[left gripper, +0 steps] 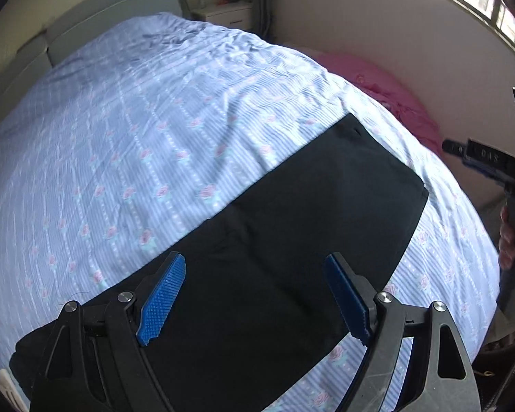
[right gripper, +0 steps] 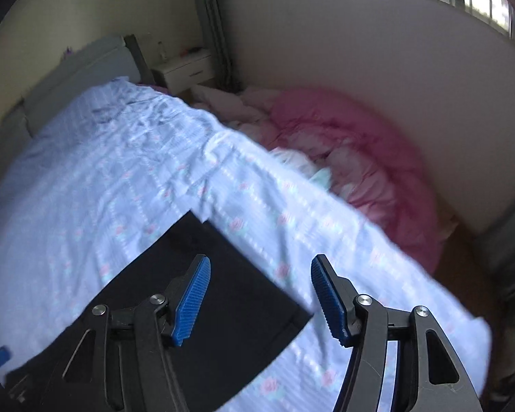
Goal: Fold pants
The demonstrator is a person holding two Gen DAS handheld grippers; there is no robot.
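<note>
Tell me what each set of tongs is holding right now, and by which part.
Nothing is held. The left tongs and the right tongs both stand open above the black pants, which lie flat on the bed sheet.

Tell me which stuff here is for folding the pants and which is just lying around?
For the job:
- black pants, flat on the bed
- blue flowered bedsheet under them
- left gripper, open
- right gripper, open

Just lying about:
- pink quilt beside the bed
- white nightstand
- bottle on it
</note>
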